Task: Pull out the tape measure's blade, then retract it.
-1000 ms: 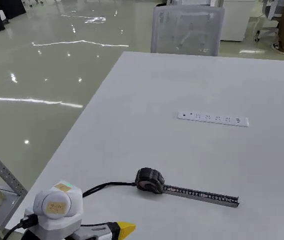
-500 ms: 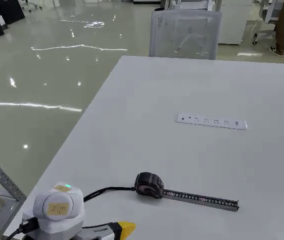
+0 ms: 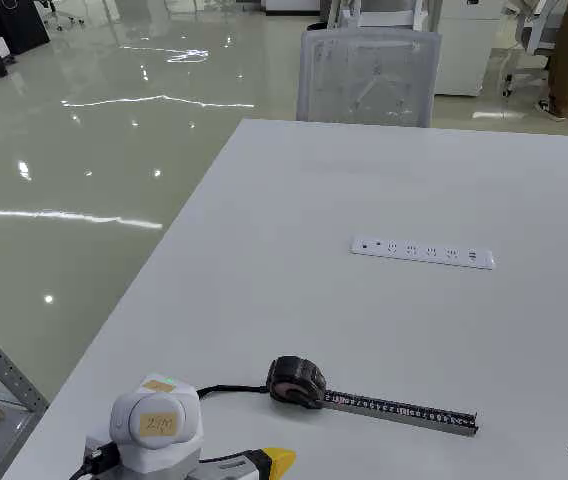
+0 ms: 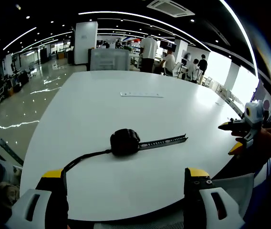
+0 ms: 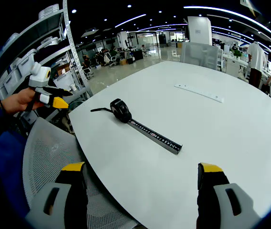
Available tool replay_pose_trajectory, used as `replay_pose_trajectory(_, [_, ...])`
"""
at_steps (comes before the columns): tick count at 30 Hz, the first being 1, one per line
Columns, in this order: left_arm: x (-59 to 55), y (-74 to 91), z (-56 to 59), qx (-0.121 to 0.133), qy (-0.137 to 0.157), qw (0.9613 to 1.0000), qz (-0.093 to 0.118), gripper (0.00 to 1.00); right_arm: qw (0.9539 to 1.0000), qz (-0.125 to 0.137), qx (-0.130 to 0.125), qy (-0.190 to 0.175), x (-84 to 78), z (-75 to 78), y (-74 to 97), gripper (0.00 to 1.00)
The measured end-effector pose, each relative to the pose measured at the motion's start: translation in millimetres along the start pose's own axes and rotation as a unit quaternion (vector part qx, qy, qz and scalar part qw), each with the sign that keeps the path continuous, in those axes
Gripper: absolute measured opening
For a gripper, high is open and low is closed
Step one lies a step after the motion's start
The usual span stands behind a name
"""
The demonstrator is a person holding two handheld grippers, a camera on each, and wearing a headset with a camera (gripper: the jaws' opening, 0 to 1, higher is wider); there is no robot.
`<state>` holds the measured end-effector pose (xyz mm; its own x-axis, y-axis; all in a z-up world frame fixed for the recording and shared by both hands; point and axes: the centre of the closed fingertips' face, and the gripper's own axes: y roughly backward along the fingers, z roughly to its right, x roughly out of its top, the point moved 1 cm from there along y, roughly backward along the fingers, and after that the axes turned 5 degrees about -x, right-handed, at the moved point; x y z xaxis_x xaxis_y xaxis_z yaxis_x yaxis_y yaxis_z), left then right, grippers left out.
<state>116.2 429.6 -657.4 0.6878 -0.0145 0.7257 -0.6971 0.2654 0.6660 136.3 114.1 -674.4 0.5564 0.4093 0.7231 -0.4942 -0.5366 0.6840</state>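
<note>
A broad white table stands before the person. The left gripper and right gripper hover at its near edge, jaws spread wide, grasping nothing. A black tape measure lies near that edge, its blade extended flat on the tabletop.

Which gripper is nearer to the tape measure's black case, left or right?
Left. The left gripper sits just short of the case, facing it; the right gripper is farther, out past the blade tip.
</note>
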Motion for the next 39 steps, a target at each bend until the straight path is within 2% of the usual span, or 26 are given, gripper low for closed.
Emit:
replay_pose_trajectory(4, [-0.4, -10.8, 2.3, -0.006, 0.001, 1.0, -0.007, 1.0, 0.9997, -0.011, 0.014, 0.015, 1.2, 3.0, -11.8, 0.93])
replay_pose_trajectory(11, [-0.3, -33.3, 10.4, -0.019, 0.0, 0.9996, -0.023, 1.0, 0.9991, -0.025, 0.018, 0.028, 1.4, 18.9, -31.2, 0.92])
replay_pose_trajectory(17, [1.3, -49.9, 12.8, -0.019, -0.008, 0.9993, -0.031, 1.0, 0.9984, -0.037, 0.026, 0.034, -0.7, 24.4, -42.9, 0.92])
replay_pose_trajectory(29, [11.7, -80.9, 10.5, 0.005, -0.011, 0.9995, -0.028, 1.0, 0.9963, -0.053, 0.034, 0.058, 2.2, 36.5, -53.7, 0.92])
replay_pose_trajectory(36, [12.9, -98.1, 10.8, 0.016, -0.01, 0.9995, -0.026, 0.98, 0.9934, -0.074, 0.04, 0.078, -7.8, 43.9, -63.4, 0.92])
replay_pose_trajectory(39, [14.6, -103.8, 8.0, 0.026, 0.004, 0.9995, -0.019, 0.98, 0.9919, -0.08, 0.044, 0.088, -9.0, 45.9, -66.9, 0.91])
